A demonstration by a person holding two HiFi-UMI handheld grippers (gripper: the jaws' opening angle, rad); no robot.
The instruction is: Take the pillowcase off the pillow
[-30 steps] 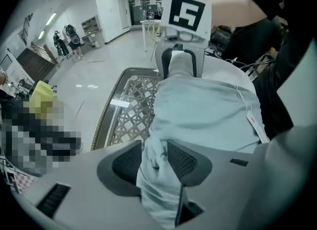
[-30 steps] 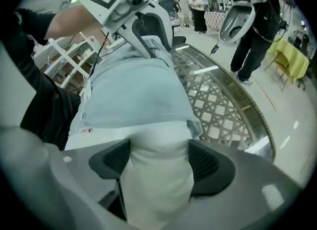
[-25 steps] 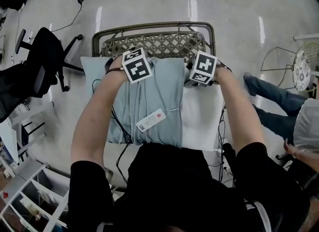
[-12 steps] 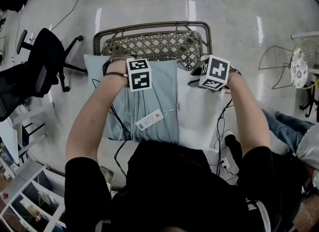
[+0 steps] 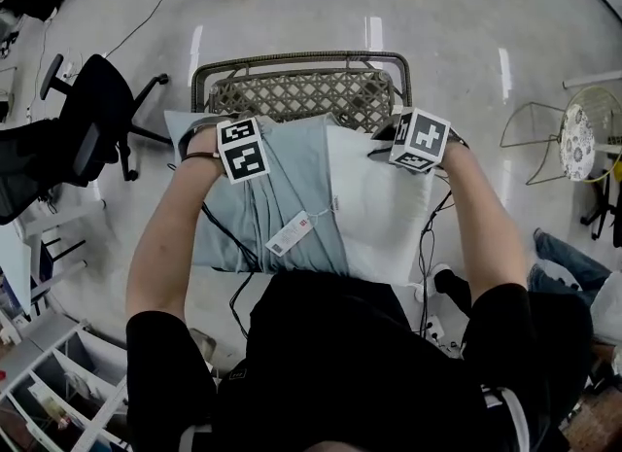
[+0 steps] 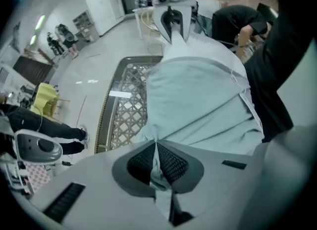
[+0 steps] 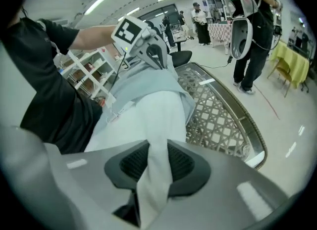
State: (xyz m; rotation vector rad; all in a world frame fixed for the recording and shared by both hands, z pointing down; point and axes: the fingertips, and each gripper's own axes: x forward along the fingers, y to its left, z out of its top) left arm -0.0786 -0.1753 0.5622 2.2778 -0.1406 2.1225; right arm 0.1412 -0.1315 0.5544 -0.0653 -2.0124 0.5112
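Pillowcase (image 5: 292, 183), pale blue-green, covered the part of the pillow (image 5: 377, 217) on the side of the left tongs (image 6: 156, 147). Its open edge ran roughly midway between those and the right tongs (image 7: 154, 151). On the right tongs' side the white pillow lay bare. The left tongs pointed down and were clamped tight on a pinched-up fold of the pillowcase. The right tongs, tilted downward, had just been closing and gripped a bunch of the white pillow fabric between their pads. Beyond both tongs, away from the person, stood the wicker seat (image 5: 301, 90) that carried the pillow. A white tag (image 5: 293, 234) on a string lay on the pillowcase, nearer the person than the left tongs.
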